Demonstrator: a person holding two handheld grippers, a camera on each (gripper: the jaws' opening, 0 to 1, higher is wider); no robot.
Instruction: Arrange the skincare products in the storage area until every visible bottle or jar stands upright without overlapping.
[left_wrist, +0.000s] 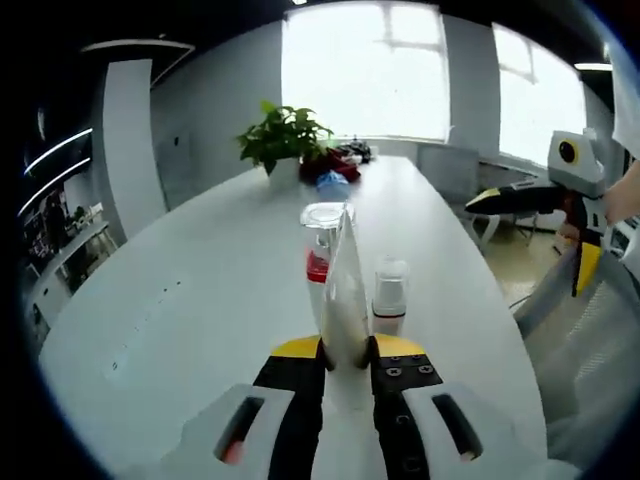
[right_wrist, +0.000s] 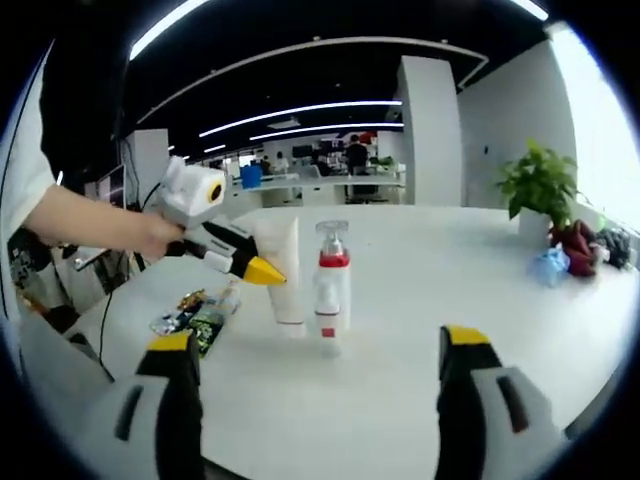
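Note:
My left gripper (left_wrist: 347, 352) is shut on a white tube (left_wrist: 345, 290), which it holds upright on the white table (left_wrist: 200, 290). Just behind the tube stands a clear spray bottle with a red band (left_wrist: 318, 250). To its right a small white bottle with a clear cap (left_wrist: 390, 292) stands upright. In the right gripper view the left gripper (right_wrist: 262, 270) comes in from the left, clamped on the tube (right_wrist: 288, 265), beside the red-banded bottle (right_wrist: 332, 270). My right gripper (right_wrist: 318, 342) is open and holds nothing, a short way in front of these bottles.
Flat sachets and a small item (right_wrist: 200, 315) lie on the table left of the tube. A potted plant (left_wrist: 285, 135) with blue and red things (left_wrist: 330, 175) beside it stands at the far end. The right gripper (left_wrist: 540, 195) hovers off the table's right edge, with chairs beyond.

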